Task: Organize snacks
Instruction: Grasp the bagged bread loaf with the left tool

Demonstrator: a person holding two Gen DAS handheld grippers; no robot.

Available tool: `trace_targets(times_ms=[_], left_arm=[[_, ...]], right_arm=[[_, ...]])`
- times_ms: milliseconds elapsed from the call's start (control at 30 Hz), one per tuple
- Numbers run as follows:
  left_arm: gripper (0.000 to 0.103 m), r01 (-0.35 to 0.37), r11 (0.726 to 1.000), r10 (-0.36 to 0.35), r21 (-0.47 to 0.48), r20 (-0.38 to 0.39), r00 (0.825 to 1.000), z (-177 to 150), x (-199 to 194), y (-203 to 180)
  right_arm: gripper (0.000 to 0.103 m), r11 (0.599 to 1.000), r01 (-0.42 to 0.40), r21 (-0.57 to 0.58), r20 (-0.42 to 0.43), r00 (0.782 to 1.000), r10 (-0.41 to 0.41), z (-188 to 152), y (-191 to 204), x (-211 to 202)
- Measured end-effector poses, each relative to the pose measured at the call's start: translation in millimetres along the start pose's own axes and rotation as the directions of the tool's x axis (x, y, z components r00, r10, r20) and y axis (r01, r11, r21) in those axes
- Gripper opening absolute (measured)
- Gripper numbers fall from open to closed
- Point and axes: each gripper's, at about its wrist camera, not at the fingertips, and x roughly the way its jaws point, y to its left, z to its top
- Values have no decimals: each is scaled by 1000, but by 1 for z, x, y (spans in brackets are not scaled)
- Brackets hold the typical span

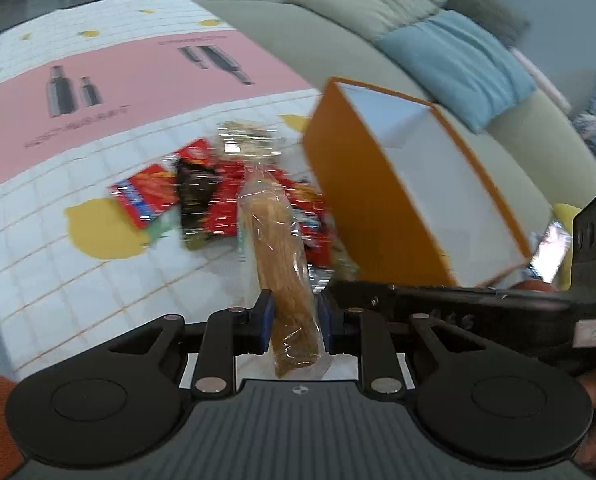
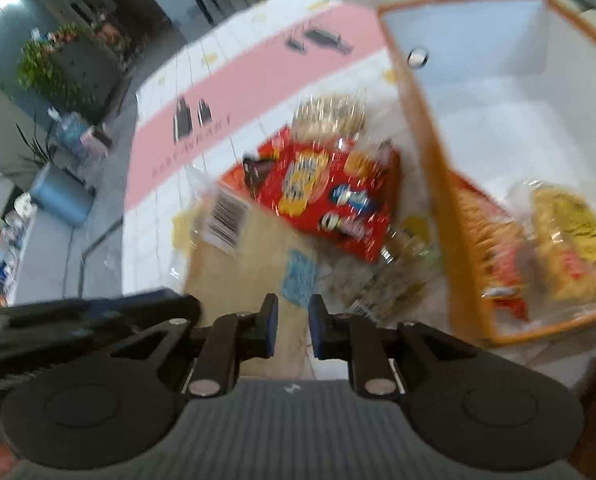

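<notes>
My left gripper (image 1: 294, 320) is shut on a long brown snack in clear wrap (image 1: 282, 248) and holds it above the mat. Beyond it lies a pile of red and black snack packs (image 1: 202, 200). An orange box with a white inside (image 1: 409, 184) stands to the right. In the right wrist view the orange box (image 2: 429, 168) holds two snack packs (image 2: 553, 248). My right gripper (image 2: 294, 328) has a narrow gap between its fingers with nothing in it, above a flat brown pack with a barcode (image 2: 258, 264). A red snack bag (image 2: 321, 196) lies beyond.
A white and pink mat (image 1: 98, 92) covers the surface. A grey-green sofa with a blue pillow (image 1: 457, 60) runs behind the box. The right gripper's body (image 1: 497, 312) crosses the left wrist view at lower right. Plants (image 2: 58, 68) and a blue bin (image 2: 58, 196) stand at far left.
</notes>
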Motion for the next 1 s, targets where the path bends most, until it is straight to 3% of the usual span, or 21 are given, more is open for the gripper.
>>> trace_targets(times_ms=[100, 200, 333, 433, 533, 600, 633, 800, 1000], left_arm=[[25, 46, 999, -46, -11, -12, 999, 0, 5, -6], [26, 40, 999, -40, 6, -21, 999, 0, 9, -13], [27, 40, 999, -39, 34, -38, 999, 0, 14, -21], [27, 20, 999, -18, 48, -44, 999, -1, 14, -24], [44, -58, 994, 61, 92, -29, 998, -4, 8, -30], [71, -135, 982, 137, 133, -4, 991, -6, 5, -37], [74, -167, 974, 168, 152, 8, 986, -7, 5, -39], [76, -138, 984, 143, 112, -35, 989, -6, 16, -36], [71, -226, 967, 233, 121, -46, 971, -4, 37, -35]], right_arm=[[15, 998, -47, 39, 37, 998, 46, 4, -6, -18], [23, 995, -71, 65, 65, 996, 66, 6, -15, -26], [23, 978, -154, 140, 41, 988, 149, 7, -24, -17], [20, 981, -147, 128, 10, 989, 147, 8, -20, -3], [13, 975, -172, 141, 2, 985, 174, 8, -22, 3], [13, 975, -176, 136, -1, 984, 178, 8, -22, 1], [13, 975, -177, 136, -2, 984, 179, 8, -21, 2], [12, 963, -213, 164, -17, 976, 219, 9, -20, 8], [12, 965, -212, 152, -24, 976, 218, 10, -14, 12]])
